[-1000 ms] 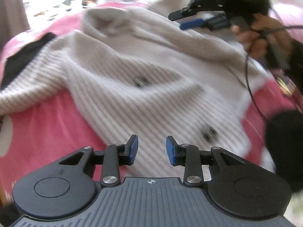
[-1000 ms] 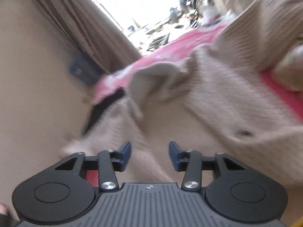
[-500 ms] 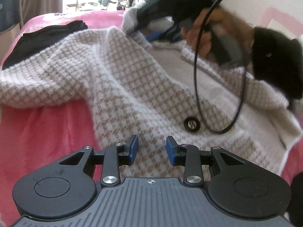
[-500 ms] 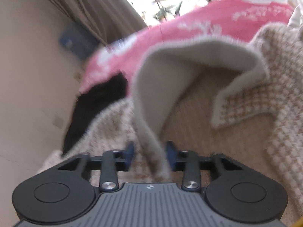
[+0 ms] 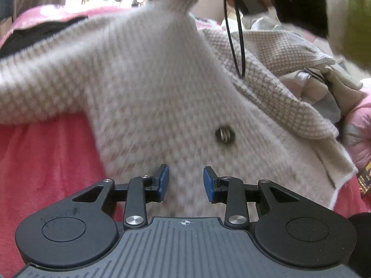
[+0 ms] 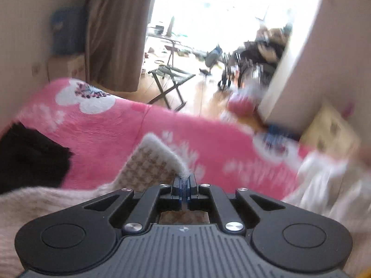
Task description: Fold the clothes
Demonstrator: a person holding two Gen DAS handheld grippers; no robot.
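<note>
Cardigan (image 5: 150, 85) lies on the pink blanket (image 5: 46, 157), one edge pinched tight in the right gripper (image 6: 184, 186). Left gripper (image 5: 185, 180) hangs over it, part open, empty. Lift slowly so it won't slip.

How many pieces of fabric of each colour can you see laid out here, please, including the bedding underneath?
Beige-and-white checked: 1, the knitted cardigan, its edge pinched in the right gripper.
Black: 1, the dark garment beside it.
Pink: 1, the flowered blanket underneath.
Pale grey-white: 1 crumpled pile, pieces too bunched to separate.
Total: 4
</note>
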